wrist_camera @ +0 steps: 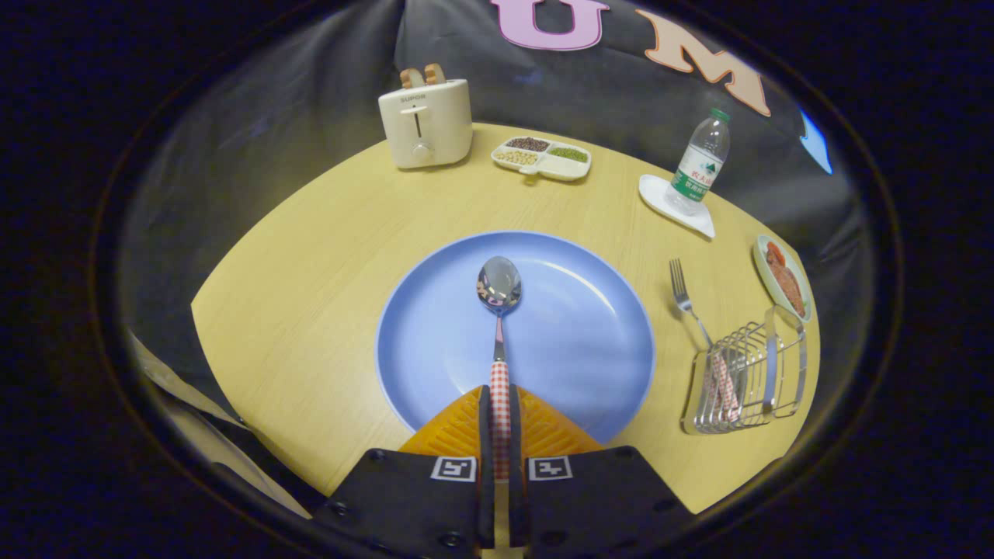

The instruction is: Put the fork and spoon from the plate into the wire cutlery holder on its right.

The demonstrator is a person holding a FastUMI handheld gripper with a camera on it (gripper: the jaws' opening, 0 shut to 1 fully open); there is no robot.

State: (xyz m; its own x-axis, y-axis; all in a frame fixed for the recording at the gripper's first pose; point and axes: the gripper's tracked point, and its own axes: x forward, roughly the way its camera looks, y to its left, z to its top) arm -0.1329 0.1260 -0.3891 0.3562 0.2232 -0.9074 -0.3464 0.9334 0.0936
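A steel spoon (pixel 498 289) with a red-and-white checked handle lies along the middle of the blue plate (pixel 582 341), bowl pointing away from me. My gripper (pixel 500 404) is shut on the spoon's checked handle, both fingers pressing its sides at the plate's near rim. To the right of the plate stands the wire cutlery holder (pixel 747 380). The fork (pixel 691 307) rests in it, checked handle down inside the wires, tines sticking out toward the table's far side.
Along the far side of the round wooden table (pixel 311 295) stand a cream toaster (pixel 425 120), a divided snack dish (pixel 542 157) and a water bottle (pixel 701 163) on a white coaster. A small plate of food (pixel 783 278) sits just beyond the holder.
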